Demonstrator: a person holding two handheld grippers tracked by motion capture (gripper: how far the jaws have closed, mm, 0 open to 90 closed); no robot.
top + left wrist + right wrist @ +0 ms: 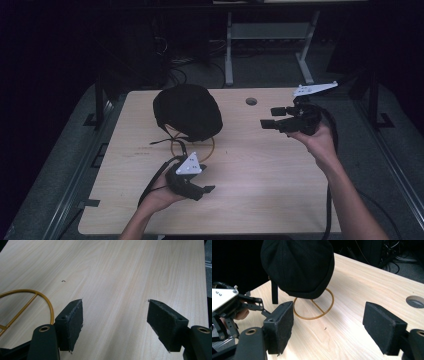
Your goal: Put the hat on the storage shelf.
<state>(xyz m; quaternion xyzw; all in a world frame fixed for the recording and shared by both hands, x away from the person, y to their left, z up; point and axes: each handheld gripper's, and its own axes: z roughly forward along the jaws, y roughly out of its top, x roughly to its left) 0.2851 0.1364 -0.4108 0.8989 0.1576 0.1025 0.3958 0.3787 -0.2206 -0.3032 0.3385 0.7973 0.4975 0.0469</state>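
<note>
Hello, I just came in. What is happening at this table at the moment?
A person holds a two-jaw gripper in each hand above a wooden table. Both the left gripper and the right gripper are open and hold nothing. A black cap sits on a gold wire stand at the far left part of the table. The right gripper points toward the cap from a distance, and the left one is near the stand's ring base. Neither touches the cap.

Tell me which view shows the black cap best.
The right gripper view: the black fabric cap sits close and large there, perched over the round gold wire stand. The high view shows the cap small and dark; the left gripper view catches the stand's ring.
</note>
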